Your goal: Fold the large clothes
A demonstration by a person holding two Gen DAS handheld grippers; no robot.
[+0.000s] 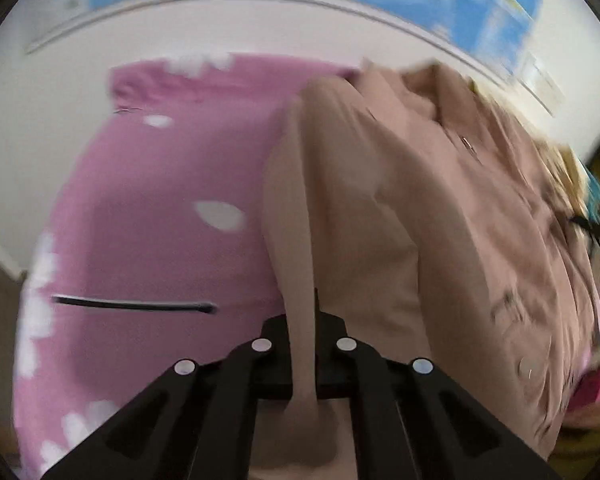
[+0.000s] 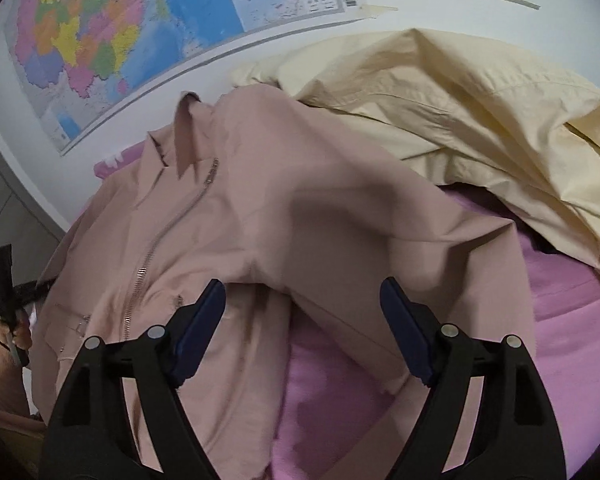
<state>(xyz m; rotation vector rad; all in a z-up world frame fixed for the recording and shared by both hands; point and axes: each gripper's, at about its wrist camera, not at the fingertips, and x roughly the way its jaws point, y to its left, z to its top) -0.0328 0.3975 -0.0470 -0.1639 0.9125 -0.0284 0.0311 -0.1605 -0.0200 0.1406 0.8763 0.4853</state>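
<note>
Two grippers are at work on one garment, a dusty-pink jacket spread over a pink bedsheet with white petal marks. The jacket lies zip-up, collar toward the far wall where a map hangs, and a cream garment is heaped at its far right.

The left gripper has its jaws pinched tight on a ridge of the jacket's fabric, which runs up between the fingers and away into the body of the jacket. It points steeply down at the bed, and the blur in its view suggests the hand is in motion.

The right gripper stands wide open, its blue pads clear of the cloth and holding nothing. It tips down over the near part of the jacket, just above a fold where a sleeve seems to cross the body. At the near left of its view a hand holds the other tool.

I would judge this an early fold: one side is gripped, the other not yet. The next move likely calls for the right jaws to drop onto the sleeve or hem edge and close, so both hands can carry the cloth across together. Lifting with one grip alone could drag the jacket askew.
</note>
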